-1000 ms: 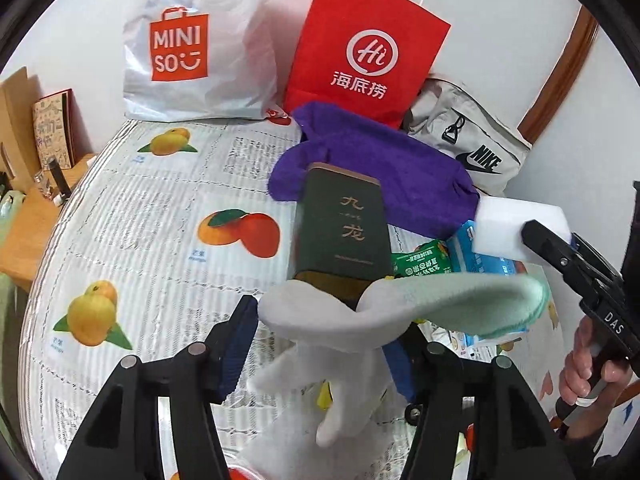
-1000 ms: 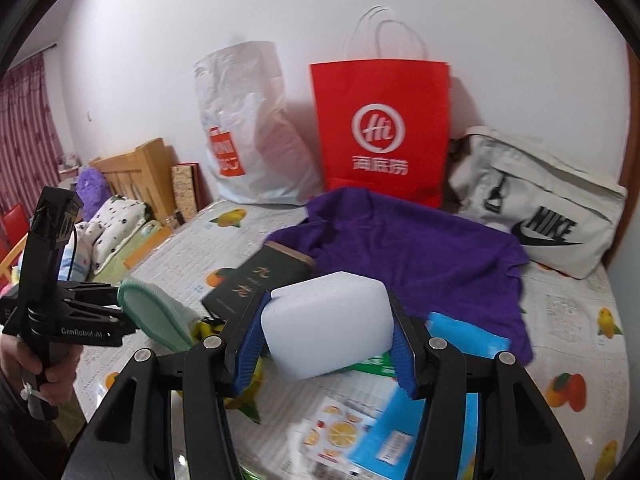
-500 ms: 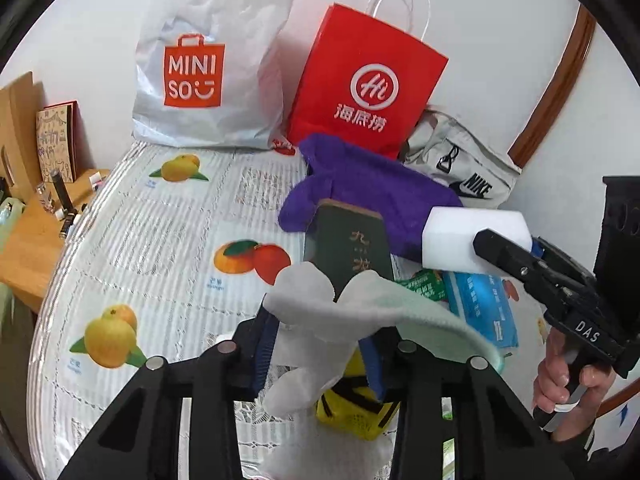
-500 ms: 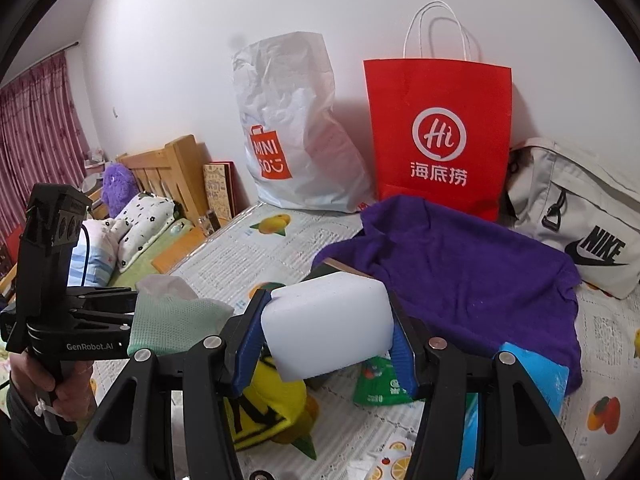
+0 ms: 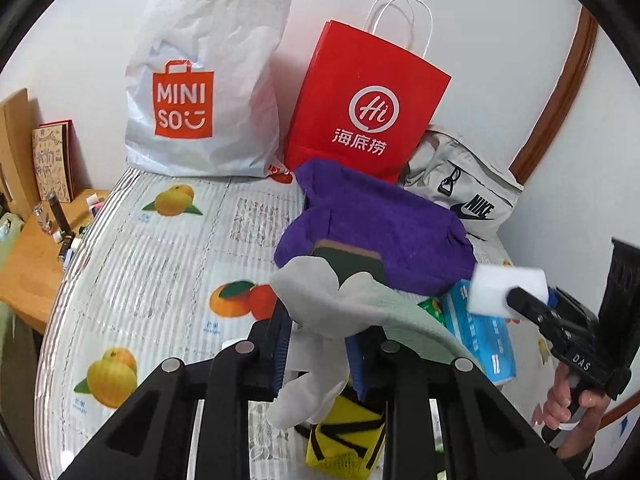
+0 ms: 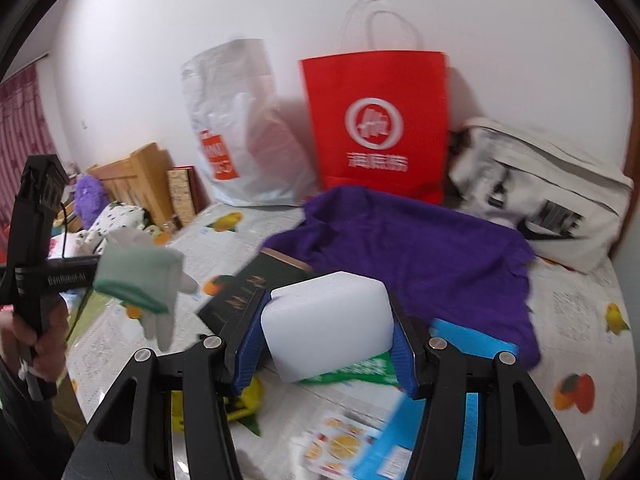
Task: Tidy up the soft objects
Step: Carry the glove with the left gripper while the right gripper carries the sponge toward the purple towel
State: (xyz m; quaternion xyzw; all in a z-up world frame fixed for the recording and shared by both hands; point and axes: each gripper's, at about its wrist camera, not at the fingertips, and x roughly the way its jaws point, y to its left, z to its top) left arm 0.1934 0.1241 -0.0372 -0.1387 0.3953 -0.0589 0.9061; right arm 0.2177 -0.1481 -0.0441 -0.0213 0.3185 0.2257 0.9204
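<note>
Glove (image 5: 320,304), white with a mint cuff, hangs limp above the bed (image 5: 132,248) in the left hand-held gripper (image 5: 318,344), whose jaws have just been closing on its bunched middle; light, floppy; right hand-held gripper (image 6: 326,330) clamps a squashy white sponge block (image 6: 326,326); pinch both mid-body

Towel (image 5: 376,236) lies before the paper bag (image 5: 360,108) (box (image 5: 352,262) apparently on it).
</note>
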